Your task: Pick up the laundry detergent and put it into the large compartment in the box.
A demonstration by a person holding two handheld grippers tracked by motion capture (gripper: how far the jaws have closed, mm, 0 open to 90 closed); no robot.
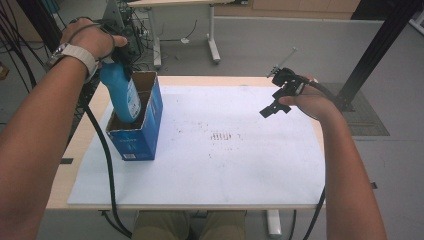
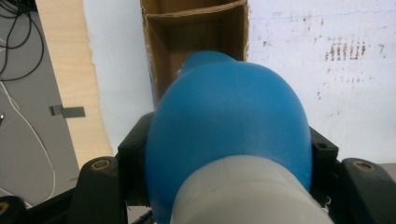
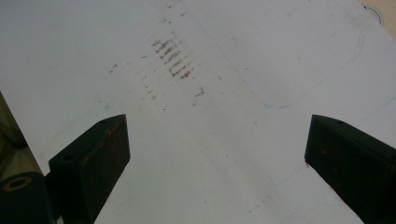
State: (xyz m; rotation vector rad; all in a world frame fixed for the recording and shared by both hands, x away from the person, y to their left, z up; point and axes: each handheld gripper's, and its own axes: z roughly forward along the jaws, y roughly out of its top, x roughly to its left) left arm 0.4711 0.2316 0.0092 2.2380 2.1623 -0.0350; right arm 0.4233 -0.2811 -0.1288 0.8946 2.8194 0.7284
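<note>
Where it enters the box [image 1: 142, 132], the bottle's [image 1: 121, 95] base is hidden.

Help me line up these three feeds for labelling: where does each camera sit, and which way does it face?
High view: above the person's side, looking forward and down on the white table mat; both forearms, left gripper and right gripper show.
Left gripper view: rides that gripper, looking down past the blue plastic bottle it clamps into the open blue cardboard box.
Right gripper view: rides that gripper, jaws apart, facing the mat.
Shared: the mat's brown smudge marks appear in all three.
</note>
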